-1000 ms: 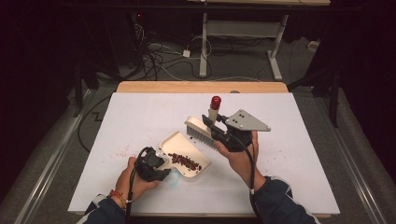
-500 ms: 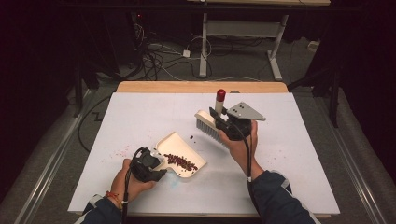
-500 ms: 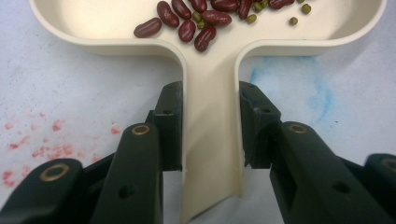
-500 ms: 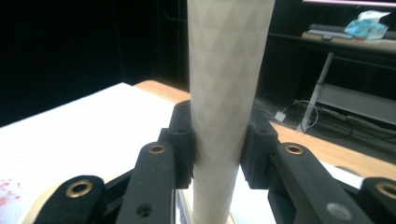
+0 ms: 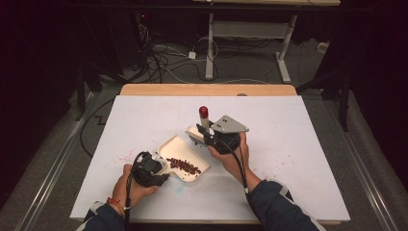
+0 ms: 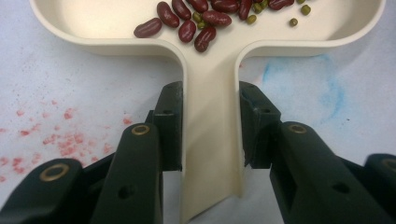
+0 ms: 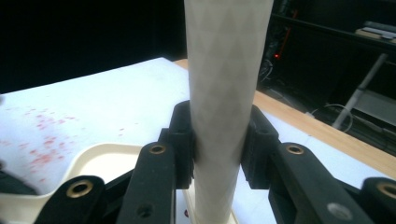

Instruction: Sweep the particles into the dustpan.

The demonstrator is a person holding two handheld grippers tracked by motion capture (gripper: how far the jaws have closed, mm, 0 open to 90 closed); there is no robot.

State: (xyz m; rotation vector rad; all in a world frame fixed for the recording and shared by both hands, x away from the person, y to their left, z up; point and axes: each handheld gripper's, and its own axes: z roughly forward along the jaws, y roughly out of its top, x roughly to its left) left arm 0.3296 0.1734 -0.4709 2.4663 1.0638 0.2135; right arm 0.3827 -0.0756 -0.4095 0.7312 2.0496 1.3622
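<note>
On the white table the left gripper is clamped on the flat handle of a cream dustpan; in the left gripper view the two black pads press that handle from either side, and the pan's curved back wall runs across the top of the view; the pan lies flat on the table just in front of the left hand, its handle pointing back toward the person; a heap of dark red beans lies inside it, and the left gripper view shows a few small green ones among them; the right gripper is clamped on the pale handle of a brush, which stands nearly upright between its pads in the right gripper view; in the high view the red tip of that handle rises above the gripper, and the brush head sits low at the far edge of the pan, though whether the bristles touch the rim I cannot tell; the right hand is just beside the pan's right side; faint red specks mark the table to the left of the pan, and a blue smudge shows beside the pan's handle; a wooden strip runs along the table's far edge.
</note>
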